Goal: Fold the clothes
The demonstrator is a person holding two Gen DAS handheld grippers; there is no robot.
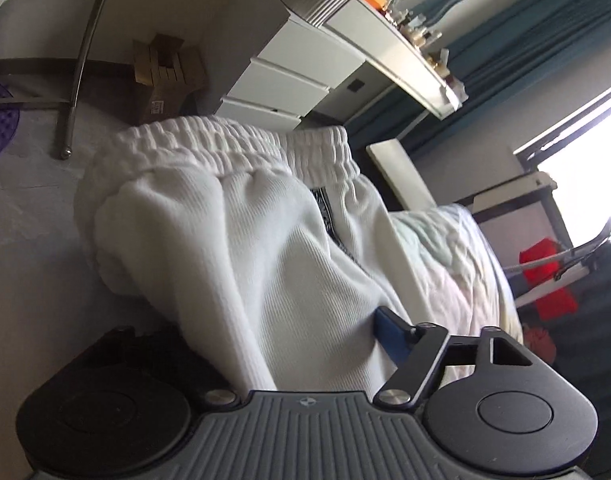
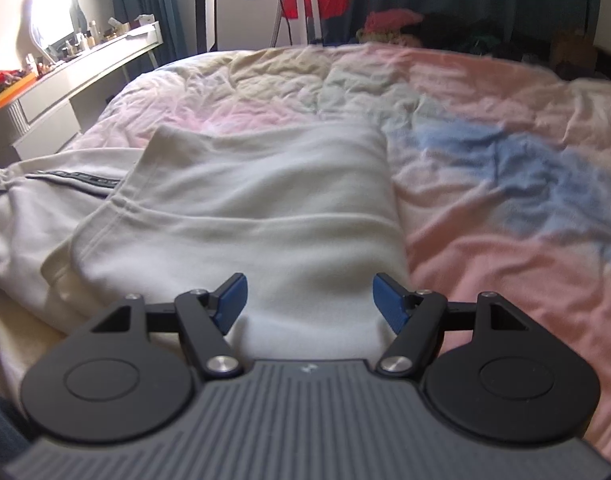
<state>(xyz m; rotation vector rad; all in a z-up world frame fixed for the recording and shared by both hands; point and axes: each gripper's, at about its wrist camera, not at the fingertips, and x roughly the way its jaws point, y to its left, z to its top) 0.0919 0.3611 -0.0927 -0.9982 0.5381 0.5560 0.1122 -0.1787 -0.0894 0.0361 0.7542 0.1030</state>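
Both tongs: left (image 1: pixel 305 344) grips white sweatpants (image 1: pixel 245 220) (lifted), right (image 2: pixel 310 300) spread.

Your right gripper (image 2: pixel 310 300) sits over the near end of the white ribbed-cotton sweatpants (image 2: pixel 241 216), its fingers spread to either side of the folded leg. That leg lies on top of the rest of the garment, which runs off to your left. All of it rests on the crumpled pastel tie-dye bedspread (image 2: pixel 485 128). Left of the bed stands the long white dressing table (image 2: pixel 105 56); behind the bed stands a metal drying rack (image 2: pixel 305 4).

In your left wrist view, the left gripper (image 1: pixel 305 344) has the sweatpants (image 1: pixel 245 240) bunched between its fingers, elastic waistband (image 1: pixel 241 148) at the far end. The white drawer unit (image 1: pixel 277 80) stands beyond the waistband, under the table top.
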